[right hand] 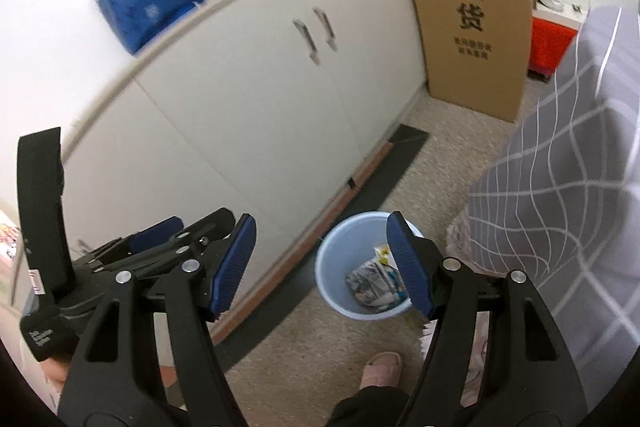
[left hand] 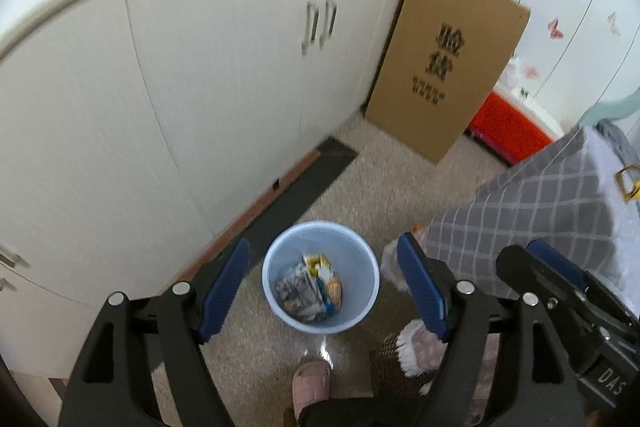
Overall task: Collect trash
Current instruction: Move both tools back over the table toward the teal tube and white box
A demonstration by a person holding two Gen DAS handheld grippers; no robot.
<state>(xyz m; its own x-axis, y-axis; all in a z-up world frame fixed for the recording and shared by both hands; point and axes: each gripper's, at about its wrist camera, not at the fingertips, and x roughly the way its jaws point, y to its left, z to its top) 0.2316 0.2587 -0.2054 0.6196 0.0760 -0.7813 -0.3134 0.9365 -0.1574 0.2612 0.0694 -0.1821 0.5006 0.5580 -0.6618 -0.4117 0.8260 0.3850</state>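
Trash (left hand: 310,285), crumpled wrappers and paper, lies in the blue bin (left hand: 362,307) on the floor below my left hand-held gripper (left hand: 324,291) and right hand-held gripper (right hand: 320,267), both spread wide, empty. Light, crinkly stuff; I'd pinch a raised fold.

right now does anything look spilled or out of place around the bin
Nothing stands out. The bin stands upright on the floor with the wrappers inside it, none seen on the floor around it. Both the left gripper and the right gripper are open and empty.
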